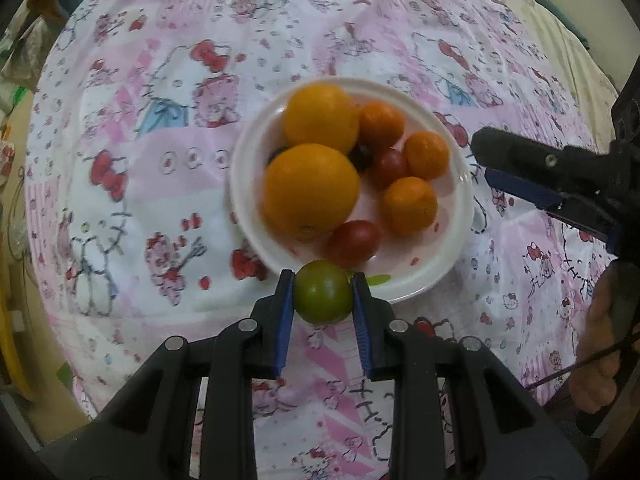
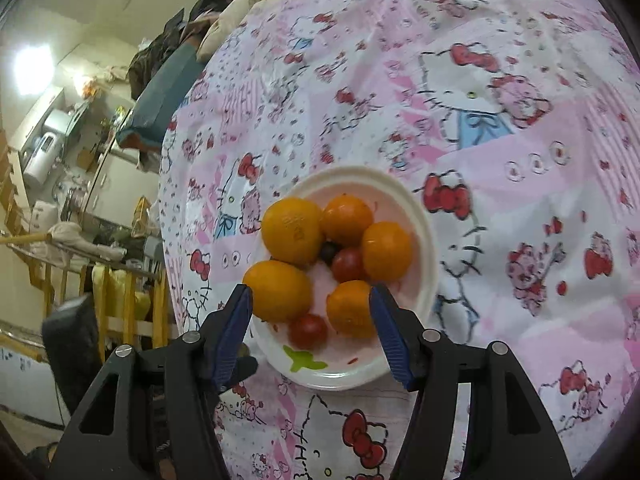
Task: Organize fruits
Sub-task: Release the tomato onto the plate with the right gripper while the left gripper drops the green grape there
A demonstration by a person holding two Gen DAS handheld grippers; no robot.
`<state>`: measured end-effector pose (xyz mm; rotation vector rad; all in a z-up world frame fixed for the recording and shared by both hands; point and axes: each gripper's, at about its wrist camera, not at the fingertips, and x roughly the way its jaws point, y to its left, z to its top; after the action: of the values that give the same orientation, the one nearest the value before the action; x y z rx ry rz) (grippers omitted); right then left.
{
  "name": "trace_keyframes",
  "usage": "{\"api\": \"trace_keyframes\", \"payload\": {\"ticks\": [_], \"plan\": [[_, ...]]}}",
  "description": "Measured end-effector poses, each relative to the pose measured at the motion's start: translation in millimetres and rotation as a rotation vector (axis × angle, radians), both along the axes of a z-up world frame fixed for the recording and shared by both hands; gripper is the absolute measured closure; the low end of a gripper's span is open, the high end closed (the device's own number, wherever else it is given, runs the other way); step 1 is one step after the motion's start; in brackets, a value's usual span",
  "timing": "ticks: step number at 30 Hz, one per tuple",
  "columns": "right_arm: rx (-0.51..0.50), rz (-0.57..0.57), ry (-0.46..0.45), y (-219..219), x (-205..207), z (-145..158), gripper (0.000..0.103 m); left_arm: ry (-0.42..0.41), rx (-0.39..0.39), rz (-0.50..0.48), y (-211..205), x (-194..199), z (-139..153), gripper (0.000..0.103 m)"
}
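Left gripper [image 1: 323, 294]: blue pads pinching a small green fruit [image 1: 323, 297], lime-like, held over the near rim of the white plate [image 1: 248, 200]. Not yet released.

Right gripper [image 2: 310, 326]: jaws spread, nothing between the pads. It hangs over the plate's near side, framing a small orange [image 2: 351, 309] and a cherry tomato [image 2: 307, 331]. In the left wrist view it reaches in from the right, just beside the plate rim.

Plate load: two large oranges [image 1: 311, 189], three smaller ones, two red tomatoes, one dark berry-like thing tucked in the middle, too hidden to name.

Progress, judged: nearly done. No loose fruit shows on the Hello Kitty cloth [image 1: 160, 120]; only the green one is left to set down.

In the way: the open spot is small, at the near edge beside the tomato [image 1: 353, 242]. Round fruit crowd there; one could roll off.

Surroundings: cluttered shelves and wooden rails beyond the cloth's left edge, well apart.
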<state>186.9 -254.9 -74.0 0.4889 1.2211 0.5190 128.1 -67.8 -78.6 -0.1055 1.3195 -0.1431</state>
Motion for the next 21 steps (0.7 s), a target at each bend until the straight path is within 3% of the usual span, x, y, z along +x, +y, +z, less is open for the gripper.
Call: {"api": "trace_keyframes", "payload": {"ticks": [8,11,13,15,17,21], "plan": [[0.014,-0.032,0.007,-24,-5,3,0.039,-0.019,0.022,-0.015,-19,11,-15,0.079],[0.026,-0.041,0.008,-32,-6,4,0.039,0.016,0.033,0.002,-20,16,-24,0.077],[0.034,-0.047,0.011,-34,-7,4,0.039,0.032,0.022,0.013,-18,15,-26,0.067],[0.043,-0.048,0.010,-35,-6,6,0.039,0.013,0.019,0.014,-19,15,-23,0.043],[0.046,-0.045,0.003,-34,-5,8,0.039,-0.002,0.038,0.016,-20,15,-19,0.027],[0.052,-0.034,-0.010,-30,-3,13,0.039,-0.001,0.016,0.003,-17,10,-12,0.026]]}}
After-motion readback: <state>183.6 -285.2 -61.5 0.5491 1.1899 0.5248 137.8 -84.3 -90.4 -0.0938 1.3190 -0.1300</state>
